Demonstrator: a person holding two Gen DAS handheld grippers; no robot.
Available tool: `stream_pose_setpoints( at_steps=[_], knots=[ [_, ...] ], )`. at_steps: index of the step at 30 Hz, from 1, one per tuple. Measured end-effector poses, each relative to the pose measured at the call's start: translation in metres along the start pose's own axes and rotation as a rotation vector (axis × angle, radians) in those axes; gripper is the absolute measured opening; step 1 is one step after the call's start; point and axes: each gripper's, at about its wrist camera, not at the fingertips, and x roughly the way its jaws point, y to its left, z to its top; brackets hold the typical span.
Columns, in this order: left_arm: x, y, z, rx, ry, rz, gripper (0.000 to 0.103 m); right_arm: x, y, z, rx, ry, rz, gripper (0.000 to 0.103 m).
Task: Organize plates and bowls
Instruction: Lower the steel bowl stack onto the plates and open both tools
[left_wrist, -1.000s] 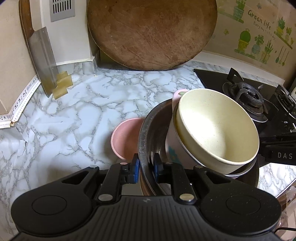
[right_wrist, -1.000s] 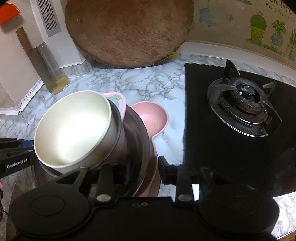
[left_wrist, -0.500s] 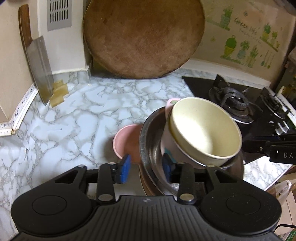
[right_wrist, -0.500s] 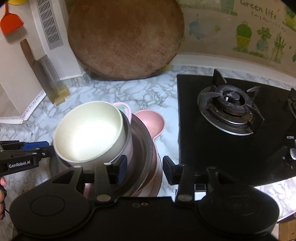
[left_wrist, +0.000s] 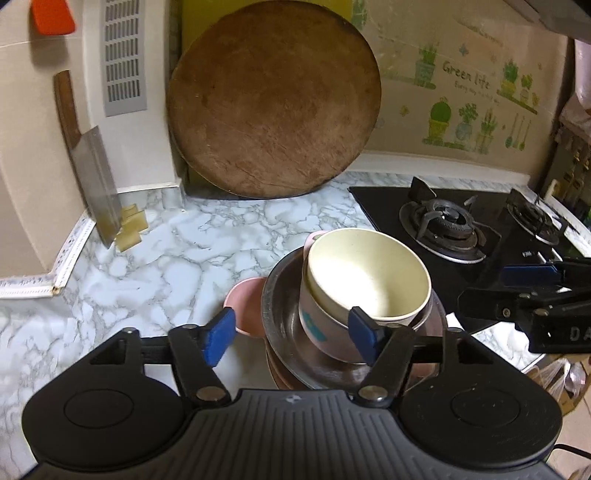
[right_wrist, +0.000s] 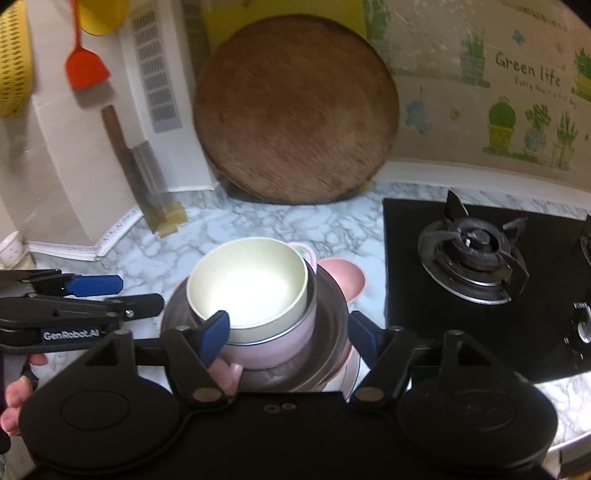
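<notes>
Both claws had drawn back and up from the stack since the earlier frame, their jaws having just been opening; the left claw (left_wrist: 291, 334) and right claw (right_wrist: 288, 332) stood wide, gripping nothing. On the marble surface (left_wrist: 147, 266), left of the stove (left_wrist: 443, 225), the cream bowl (left_wrist: 369, 273) sat mouth-up, tilted, nested in a pink bowl (right_wrist: 269, 350) inside the steel basin (left_wrist: 284, 332).

- Cream bowl (left_wrist: 369, 275) is showing a pale cream interior ahead of the gripper.
- Pink bowl (left_wrist: 321, 328) beneath it is showing a teal mark.
- Metal basin (left_wrist: 284, 325) is appearing silver-grey.
- Countertop (left_wrist: 166, 258) is displaying white-and-grey marbling.
- Cutting board (left_wrist: 273, 103) is appearing brown.
- Stove (left_wrist: 443, 225) is appearing black.
- Wall sticker (left_wrist: 480, 107) is showing green plants.
- Spatula (right_wrist: 86, 70) is appearing orange-red.
</notes>
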Motion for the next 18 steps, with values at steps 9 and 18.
stream_pose_setpoints(
  at_steps=[9, 18],
  knots=[
    [-0.022, -0.021, -0.013, -0.045, -0.013, 0.036, 0.077, -0.032, -0.001, -0.007, -0.105, -0.098, 0.053, 0.101],
    [-0.044, -0.026, -0.028, -0.127, -0.039, 0.034, 0.096, -0.05, -0.006, -0.018, -0.125, -0.152, 0.091, 0.103]
  ],
)
